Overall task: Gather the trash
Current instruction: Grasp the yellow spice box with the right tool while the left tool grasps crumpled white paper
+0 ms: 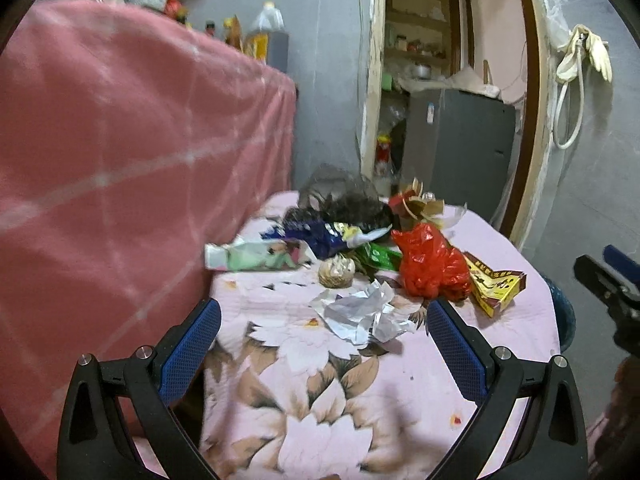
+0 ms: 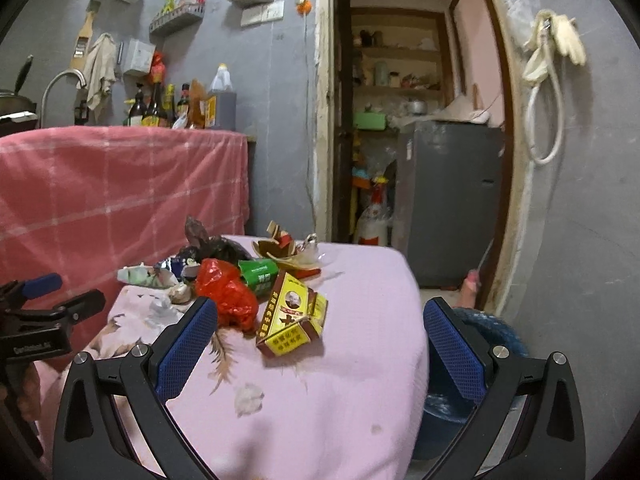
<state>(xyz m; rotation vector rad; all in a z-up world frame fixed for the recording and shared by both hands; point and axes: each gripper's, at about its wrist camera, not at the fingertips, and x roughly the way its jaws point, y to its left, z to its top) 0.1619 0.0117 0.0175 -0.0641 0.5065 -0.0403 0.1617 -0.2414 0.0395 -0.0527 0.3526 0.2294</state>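
Trash lies heaped toward the far left of the desk (image 2: pixel 340 380), which is covered by a pink floral cloth. From my left wrist camera, crumpled white paper (image 1: pixel 362 312) sits nearest, between the two blue-padded fingers of my left hand-held gripper (image 1: pixel 324 324), which is spread wide and holds nothing. Just beyond the paper is a small tan crumpled ball (image 1: pixel 337 272), and to its right a red plastic bag (image 1: pixel 430 266). A flattened yellow carton (image 1: pixel 496 286) lies touching the red bag's right side. Behind these I see a pale green and white tube-like wrapper (image 1: pixel 256 256), a dark blue wrapper (image 1: pixel 320 234), a green packet (image 1: pixel 378 256) and a dark crumpled bag (image 1: pixel 352 200) at the back of the heap.

From my right wrist camera, the yellow carton (image 2: pixel 294 316) is the closest piece, with the red bag (image 2: pixel 226 292) just left of it and a green packet (image 2: pixel 260 274) behind. My right hand-held gripper (image 2: pixel 320 324) is also spread wide and empty, hovering above the desk's near edge. A blue bin (image 2: pixel 480 344) stands on the floor beside the desk's right side. A pink checked cloth (image 2: pixel 120 184) drapes the counter to the left, with bottles (image 2: pixel 160 104) along its top. A grey fridge (image 2: pixel 452 196) stands in the doorway beyond.
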